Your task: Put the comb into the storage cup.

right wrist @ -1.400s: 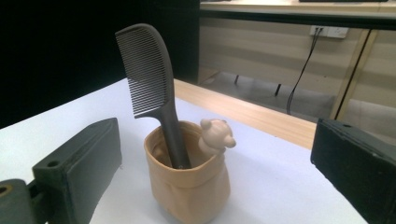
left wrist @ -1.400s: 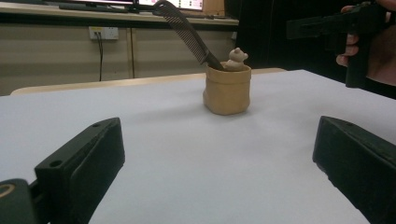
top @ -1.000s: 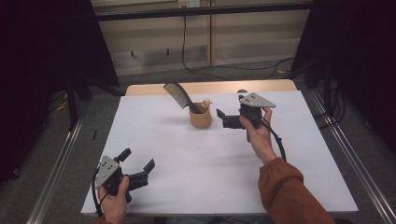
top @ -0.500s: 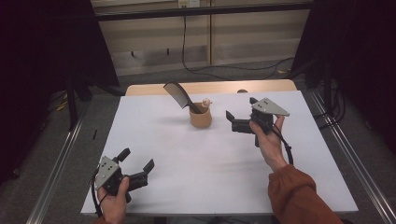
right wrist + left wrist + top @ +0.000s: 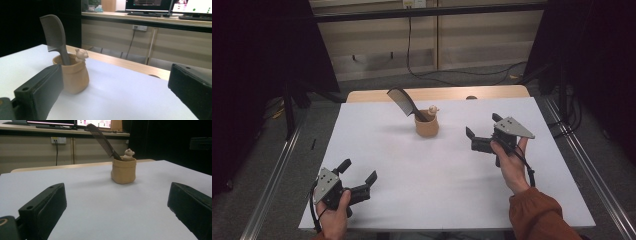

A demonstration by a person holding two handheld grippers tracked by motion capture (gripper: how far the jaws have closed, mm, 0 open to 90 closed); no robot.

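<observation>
Now comb (image 5: 402, 101) in cup (image 5: 427, 126), R gripper (image 5: 482, 135) open nearby

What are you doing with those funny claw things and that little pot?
A person sits at a white table with a claw-like gripper in each hand. In the middle stands a small tan pot with a dark comb leaning out of it and a tiny figure on its rim. The right gripper hovers open beside the pot, not touching it. The left gripper waits open near the table's front edge. Neither holds anything.
</observation>
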